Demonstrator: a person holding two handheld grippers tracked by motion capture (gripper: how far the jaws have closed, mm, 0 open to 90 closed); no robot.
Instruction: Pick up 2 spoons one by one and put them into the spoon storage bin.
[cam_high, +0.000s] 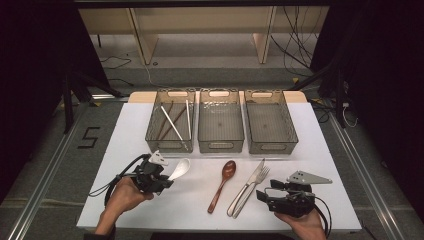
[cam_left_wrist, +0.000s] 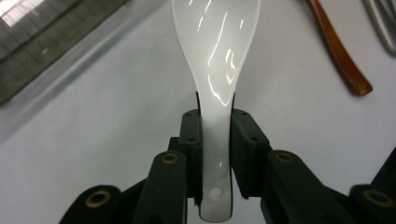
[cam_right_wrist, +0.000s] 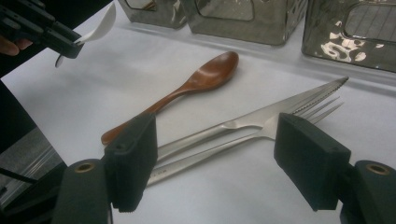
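High view: we pinch white spoon (cam_high: 180, 169) in left gripper (cam_high: 167, 181); right gripper (cam_high: 264, 190) spread; wooden spoon (cam_high: 223, 185), knife (cam_high: 248, 186), fork (cam_high: 254, 189) remain unsorted.

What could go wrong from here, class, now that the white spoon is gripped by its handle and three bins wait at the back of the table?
1. The white spoon is glossy, and the left gripper pinches only its narrow handle, so it might slip or swivel.
2. The left bin already holds chopsticks; a spoon dropped there could knock or land on them.
3. The knife and fork lie touching, so the open right gripper may drag both.
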